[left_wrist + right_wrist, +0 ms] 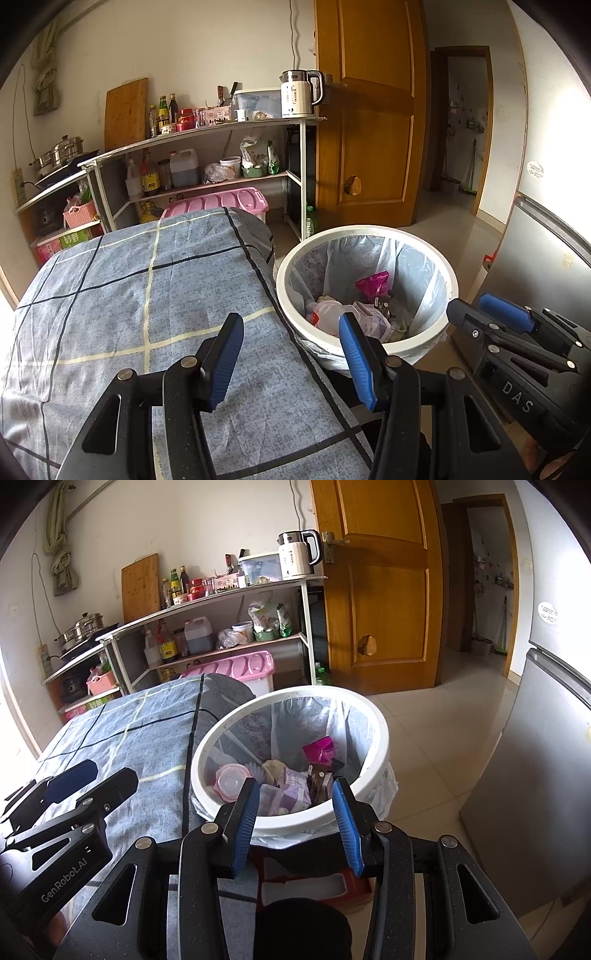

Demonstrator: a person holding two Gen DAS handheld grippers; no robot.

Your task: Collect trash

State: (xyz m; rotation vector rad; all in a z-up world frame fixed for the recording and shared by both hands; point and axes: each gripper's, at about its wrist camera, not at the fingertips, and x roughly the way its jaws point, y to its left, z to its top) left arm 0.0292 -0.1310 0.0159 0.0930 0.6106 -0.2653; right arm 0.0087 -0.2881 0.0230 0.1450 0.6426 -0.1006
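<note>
Grippers, both with jaws spread and nothing between the blue pads. The left gripper (291,360) hangs over the edge of the table, its left pad above the cloth and its right pad in front of the bin's near rim. The right gripper (295,825) hangs just short of the bin's near rim, with the opening directly at twelve o'clock from it. In the left wrist view the right gripper appears at four o'clock, low at the frame edge; in the right wrist view the left gripper sits at nine o'clock, above the cloth.

White bin (373,716), round, lined with a translucent bag (343,716) folded over its rim, standing on the tiled floor (436,738) just beside the table edge. Trash (291,786) lies in its bottom: a clear lidded cup at nine o'clock, purple and brown wrappers near the centre, a magenta packet (319,747) at one o'clock.

Table cloth (122,295), blue-grey with dark and pale stripes, bare of items where visible.

Shelf rack (303,173) at eleven o'clock behind the table, carrying bottles, a white kettle (297,94) and a pink crate (221,203) at floor level. Wooden door (369,110) at twelve o'clock. Grey refrigerator (535,757) at three o'clock.
</note>
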